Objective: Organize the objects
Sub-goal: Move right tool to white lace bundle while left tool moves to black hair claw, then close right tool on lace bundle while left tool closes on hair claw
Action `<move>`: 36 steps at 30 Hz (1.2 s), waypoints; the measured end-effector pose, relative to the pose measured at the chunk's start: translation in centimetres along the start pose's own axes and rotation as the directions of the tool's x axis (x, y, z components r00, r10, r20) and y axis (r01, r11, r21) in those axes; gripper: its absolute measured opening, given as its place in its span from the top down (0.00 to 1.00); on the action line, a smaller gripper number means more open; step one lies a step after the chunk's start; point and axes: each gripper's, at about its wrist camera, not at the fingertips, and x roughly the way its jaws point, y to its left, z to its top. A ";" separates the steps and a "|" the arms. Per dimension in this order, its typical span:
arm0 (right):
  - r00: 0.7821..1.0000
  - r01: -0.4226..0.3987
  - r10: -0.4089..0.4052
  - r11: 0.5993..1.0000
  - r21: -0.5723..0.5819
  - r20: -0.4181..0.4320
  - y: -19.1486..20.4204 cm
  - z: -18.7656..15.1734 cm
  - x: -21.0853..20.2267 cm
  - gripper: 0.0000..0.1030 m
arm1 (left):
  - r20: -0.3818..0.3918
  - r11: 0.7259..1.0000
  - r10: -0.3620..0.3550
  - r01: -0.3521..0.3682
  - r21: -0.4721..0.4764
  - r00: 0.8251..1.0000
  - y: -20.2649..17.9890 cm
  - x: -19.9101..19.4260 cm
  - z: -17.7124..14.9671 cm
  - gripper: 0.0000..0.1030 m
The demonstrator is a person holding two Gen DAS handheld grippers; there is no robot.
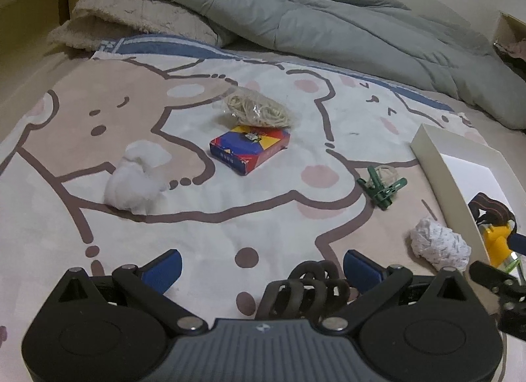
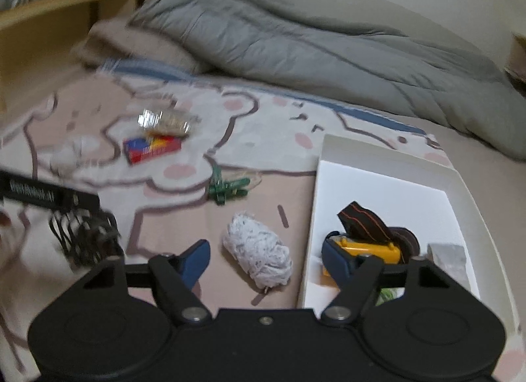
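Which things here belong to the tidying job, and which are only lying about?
Job:
white shallow cardboard tray
crumpled white paper ball
green plastic clothes pegs
red, blue and yellow card box
clear bag of rubber bands
white cotton wad

Lying about:
grey quilted duvet
beige fleece blanket

We are seeing both wrist views looking low across the bed sheet [image 1: 230,217], sharing the card box [image 1: 250,148] and white tray [image 2: 388,165].
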 end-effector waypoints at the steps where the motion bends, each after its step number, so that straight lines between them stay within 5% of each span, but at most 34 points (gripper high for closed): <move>1: 1.000 0.004 -0.005 0.999 -0.045 -0.012 0.3 0.0 0.7 0.31 | -0.005 1.000 -0.003 0.003 -0.006 1.000 0.1 0.3 -0.1 0.00; 9: 0.999 0.025 -0.037 0.957 -0.290 -0.037 2.7 -0.5 3.7 0.35 | 0.000 1.000 -0.012 0.012 0.015 1.000 -0.3 0.0 -1.1 0.00; 19: 0.991 0.069 -0.105 0.928 -0.367 -0.079 3.8 -1.1 7.1 0.39 | -0.052 0.998 -0.062 0.062 -0.006 0.997 0.3 -2.5 -4.2 0.00; 21: 0.992 0.065 -0.100 0.931 -0.360 -0.079 3.7 -1.4 7.4 0.53 | -0.069 0.998 -0.063 0.061 -0.027 0.996 0.3 -2.8 -4.8 0.00; 29: 0.998 0.054 -0.060 0.973 -0.224 -0.018 3.3 -1.6 5.4 0.58 | -0.064 0.993 -0.095 0.090 -0.078 0.993 -0.4 -3.6 -6.2 0.00; 36: 0.999 -0.036 0.036 0.999 -0.011 -0.015 2.9 -1.5 2.9 0.58 | -0.046 0.999 -0.036 0.035 -0.023 0.998 -2.7 -3.1 -6.5 0.02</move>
